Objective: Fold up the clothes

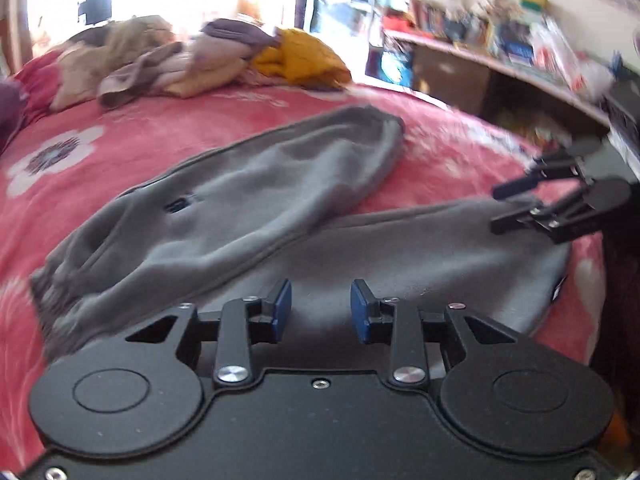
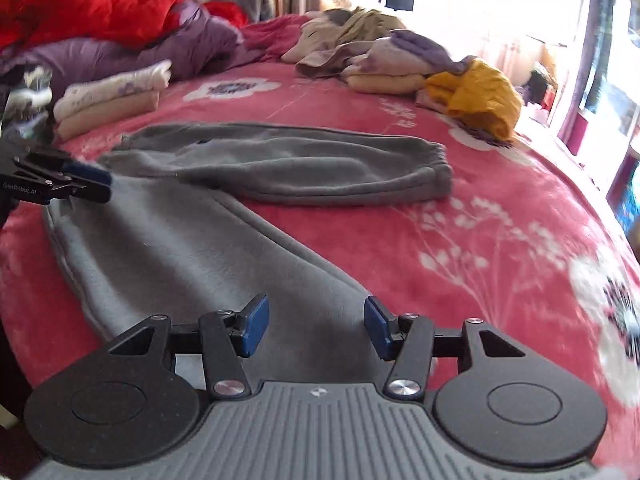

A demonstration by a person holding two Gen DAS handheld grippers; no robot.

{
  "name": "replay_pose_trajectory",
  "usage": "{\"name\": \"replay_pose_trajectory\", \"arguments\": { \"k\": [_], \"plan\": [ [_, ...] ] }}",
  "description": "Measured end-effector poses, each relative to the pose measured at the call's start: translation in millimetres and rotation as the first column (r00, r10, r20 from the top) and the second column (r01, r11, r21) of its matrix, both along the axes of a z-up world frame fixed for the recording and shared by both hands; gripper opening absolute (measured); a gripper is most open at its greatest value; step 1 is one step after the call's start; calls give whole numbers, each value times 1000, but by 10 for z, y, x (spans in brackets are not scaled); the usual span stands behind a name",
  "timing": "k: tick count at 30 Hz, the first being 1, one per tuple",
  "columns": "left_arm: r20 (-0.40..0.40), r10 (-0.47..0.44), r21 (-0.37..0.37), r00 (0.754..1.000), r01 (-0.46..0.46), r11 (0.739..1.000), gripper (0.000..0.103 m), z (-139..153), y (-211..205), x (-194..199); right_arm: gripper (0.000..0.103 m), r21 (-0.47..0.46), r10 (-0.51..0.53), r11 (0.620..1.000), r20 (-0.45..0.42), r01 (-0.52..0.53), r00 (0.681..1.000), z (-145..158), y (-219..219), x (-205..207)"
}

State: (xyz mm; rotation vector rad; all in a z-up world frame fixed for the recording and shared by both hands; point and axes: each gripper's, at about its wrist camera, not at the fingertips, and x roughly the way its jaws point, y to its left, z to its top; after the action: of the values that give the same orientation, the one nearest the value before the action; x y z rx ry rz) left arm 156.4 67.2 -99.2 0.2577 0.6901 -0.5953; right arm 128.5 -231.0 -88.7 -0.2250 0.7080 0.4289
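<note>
Lying spread on the red floral fleece blanket (image 2: 460, 240), grey fleece jogging trousers (image 2: 192, 256) with one leg stretched toward the near edge and the other leg (image 2: 304, 172) angled away across the bed. At the left, hovering just above the grey cloth, left gripper (image 1: 321, 310), blue pads a modest gap apart, nothing between them. Further right, right gripper (image 2: 316, 326), blue pads parted wider, likewise empty, poised over the near leg. Beyond, a folded cream stack (image 2: 108, 98), a loose heap of beige and purple garments (image 2: 372, 56) and a mustard-yellow knit (image 2: 476, 96). Probable risks: pinching blanket pile along with trouser fabric, since both are soft fleece; catching only one layer and dragging the legs askew; uneven lifts between the two hands leaving a crooked fold.
</note>
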Motion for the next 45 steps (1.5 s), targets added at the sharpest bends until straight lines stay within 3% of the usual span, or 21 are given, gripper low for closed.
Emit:
{"name": "replay_pose_trajectory", "arguments": {
  "k": [1,2,3,5,9,12,13,15,17,18,20,22,23,25,28,30,32,35,37,40,45],
  "plan": [
    [11,-15,60,1000,14,998,31,-52,-111,61,49,-43,20,999,-11,-20,1000,-42,40,104],
    [28,-14,93,1000,12,996,31,-98,-165,109,20,-96,28,995,-21,-30,999,-100,73,216],
    [44,-14,126,999,9,992,32,-144,-220,158,14,-138,25,990,-15,-26,1000,-163,79,310],
    [74,-16,185,997,2,983,32,-224,-316,248,18,-195,13,981,-9,-14,1000,-259,73,484],
    [56,-47,118,997,40,992,32,-26,-170,184,29,-163,0,987,-39,-6,999,-181,0,544],
    [30,-149,42,988,147,988,32,18,-290,205,31,-8,54,998,-56,-55,997,-9,-100,417],
    [25,-182,70,983,179,981,32,-41,-415,226,31,7,84,996,-54,-84,995,-1,-46,399],
    [42,-188,151,981,179,972,35,-145,-610,270,30,-28,152,988,-56,-153,987,-56,153,404],
    [76,-154,233,985,133,963,34,-214,-747,307,30,-154,141,976,-86,-153,986,-233,328,503],
    [68,-146,207,987,129,970,34,-118,-709,281,30,-171,108,978,-97,-123,989,-283,340,561],
    [67,-183,176,981,169,970,33,67,-607,151,30,-112,61,991,-90,-71,994,-151,322,542],
    [32,-217,137,976,210,968,33,124,-523,46,32,-110,113,987,-41,-117,993,-29,421,370],
    [2,-198,143,980,196,970,33,63,-515,39,31,-96,146,984,-43,-150,988,-10,496,292],
    [-50,-154,234,987,162,959,36,-142,-511,72,32,-69,193,978,-50,-196,980,-66,645,187],
    [-79,-96,53,992,100,994,36,96,-145,148,37,-135,189,969,-125,-205,974,-296,814,165],
    [-25,17,-44,1000,-18,999,36,291,208,248,37,-14,153,988,-146,-157,977,-140,685,205],
    [-8,163,-110,987,-163,980,35,349,563,468,38,30,131,991,-120,-128,984,41,590,251],
    [-1,304,-116,953,-302,946,35,391,920,828,38,12,118,993,-69,-118,991,243,597,449],
    [-25,315,-121,949,-316,941,36,375,1042,1021,38,-17,120,993,-34,-120,992,328,678,703],
    [-27,284,-44,959,-285,958,39,261,1098,1213,39,-45,154,987,-13,-155,988,392,845,1142],
    [-18,188,34,982,-188,982,39,133,1031,1401,49,-130,284,949,-53,-289,957,271,1236,1960]
  ]
}}
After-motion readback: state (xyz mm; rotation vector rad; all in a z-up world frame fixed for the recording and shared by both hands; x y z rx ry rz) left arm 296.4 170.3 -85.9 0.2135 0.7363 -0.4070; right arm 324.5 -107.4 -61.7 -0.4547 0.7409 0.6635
